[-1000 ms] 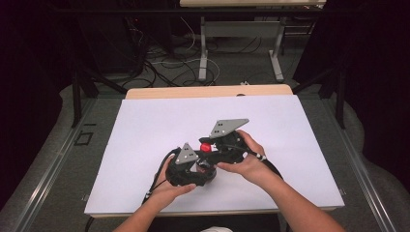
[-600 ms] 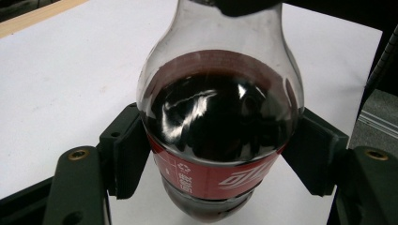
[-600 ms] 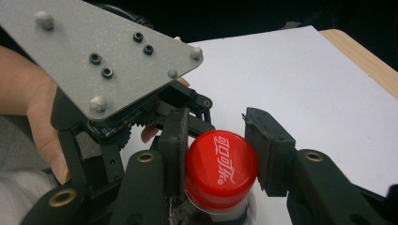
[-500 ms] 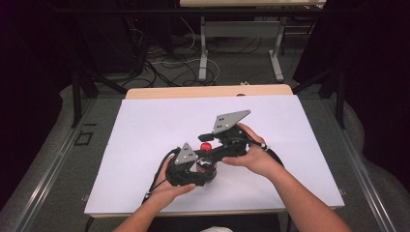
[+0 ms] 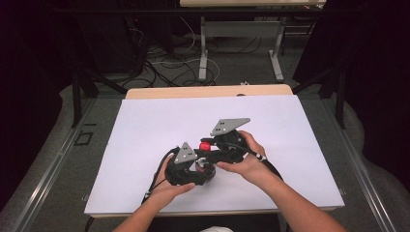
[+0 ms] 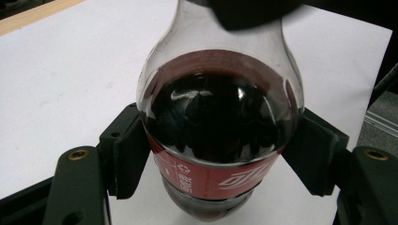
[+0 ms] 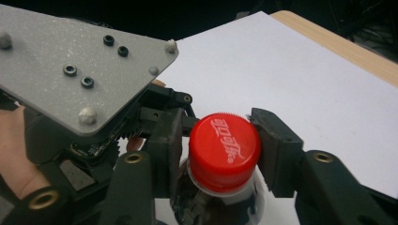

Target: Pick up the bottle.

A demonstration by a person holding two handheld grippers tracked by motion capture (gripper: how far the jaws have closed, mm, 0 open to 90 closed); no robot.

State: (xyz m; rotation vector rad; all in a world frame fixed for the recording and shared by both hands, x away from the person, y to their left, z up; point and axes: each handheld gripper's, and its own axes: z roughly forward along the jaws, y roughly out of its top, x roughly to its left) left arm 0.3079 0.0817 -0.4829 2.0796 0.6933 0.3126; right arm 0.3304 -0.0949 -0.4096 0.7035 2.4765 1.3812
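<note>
Nearest the table's front edge, we saw the left hand [image 5: 170,187] holding the left tool [image 6: 216,159], its two black jaws pressed against the sides of a cola bottle [image 6: 218,131] at the red label, so it was closed on the bottle's body. The bottle held dark liquid up to its shoulder and stood upright on the white sheet [image 5: 145,130] covering the table [image 5: 203,92], a little in from the middle of the front edge.

Just behind and to the right, the right hand [image 5: 246,159] held the right tool [image 7: 224,147] over the bottle's top. From the right gripper view we saw its jaws touching opposite sides of the red cap [image 7: 224,149], closed on it, with the left tool's grey three-cornered plate [image 7: 80,70] close beside. In the high view the cap [image 5: 205,145] showed as a red spot between the two tools.

Farther off, the sheet lay bare toward the table's back edge, where a strip of pale wood showed. Beyond the table we saw cables [image 5: 159,63] on the floor and the metal legs [image 5: 203,48] of another table.
</note>
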